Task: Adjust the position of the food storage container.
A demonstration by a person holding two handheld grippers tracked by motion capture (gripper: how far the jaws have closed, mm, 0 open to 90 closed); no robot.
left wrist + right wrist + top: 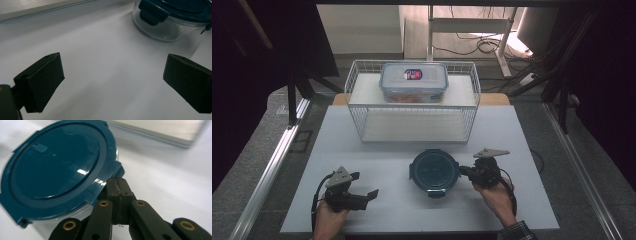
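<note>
A round glass container (434, 171) with a dark teal clip-on lid (57, 162) stands in the middle of the white table (522, 205). My right gripper (462, 171) comes in from the right, held in a hand. Its jaws are shut with nothing between them, and the tips (117, 182) sit at the lid's right-hand clip, right against its edge. My left gripper (364, 185) rests at the front left, open, pointing right across the table. In the left gripper view the open gripper (112, 77) frames bare table, with the glass container (160, 27) farther off.
A white wire basket (357, 90) stands at the back of the table. On its upper shelf sits a rectangular plastic box (413, 81) with a clear lid and a red and blue label. Metal rails (272, 165) run along both sides of the table.
</note>
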